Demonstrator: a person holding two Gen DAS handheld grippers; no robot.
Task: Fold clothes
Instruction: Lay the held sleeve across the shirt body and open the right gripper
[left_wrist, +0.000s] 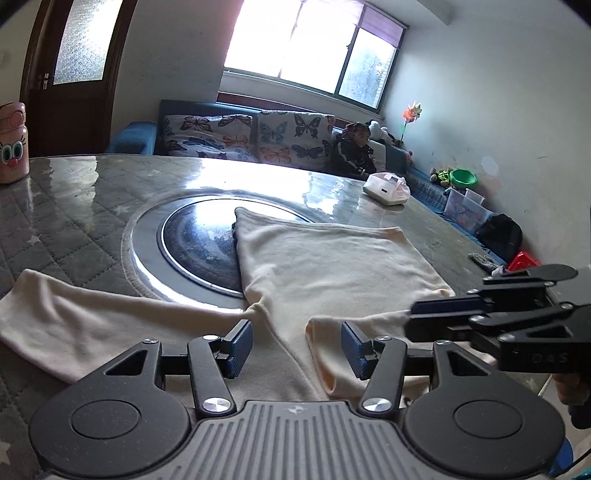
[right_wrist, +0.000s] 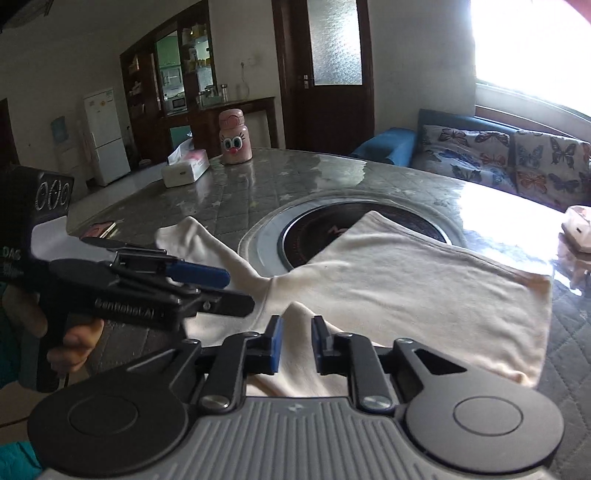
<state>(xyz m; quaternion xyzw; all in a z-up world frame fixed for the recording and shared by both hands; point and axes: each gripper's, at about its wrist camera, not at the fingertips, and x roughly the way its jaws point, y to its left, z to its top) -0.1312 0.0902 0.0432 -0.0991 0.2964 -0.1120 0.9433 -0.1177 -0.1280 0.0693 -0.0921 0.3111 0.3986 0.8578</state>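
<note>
Left tongs (left_wrist: 297, 349): nearest in the left wrist view; black arms with blue ribbed pads, spread apart over the cloth, nothing pinched, pads clear of the fabric ridge between them.
Right tongs (right_wrist: 297, 345): nearest in the right wrist view; narrow gap, a raised ridge of cloth standing between the pads, not pressed by them as far as can be seen.
Cream knit garment (left_wrist: 332, 266): spread on the desk, body lying flat and partly over the round inset, one sleeve stretched out to the left, a fold of sleeve bunched near both tongs.
Desk (left_wrist: 92, 206): grey quilted cover with pale stars under a glossy clear sheet; dark round glass inset (left_wrist: 199, 243) with a silver ring at its middle.
Writing, left wrist view: "DAS" faint on the black body of the right tool (left_wrist: 509, 325); no other text legible.
Writing, right wrist view: "GenroboLAI" or similar on the side of the left tool (right_wrist: 147, 288), last letters unclear; "DAS" on its handle; "000" on a small display above.
Only in right wrist view: hand (right_wrist: 74, 343) gripping the left tool, teal sleeve, white tissue box (right_wrist: 186, 168), white fridge, dark wooden cabinet.
Only in left wrist view: person seated on the sofa (left_wrist: 351, 151), pinwheel, green bowl, clear plastic bin.
Both views: pink cartoon-faced bottle (right_wrist: 234, 138), butterfly-print cushions (left_wrist: 243, 138), dark door with frosted glass.
</note>
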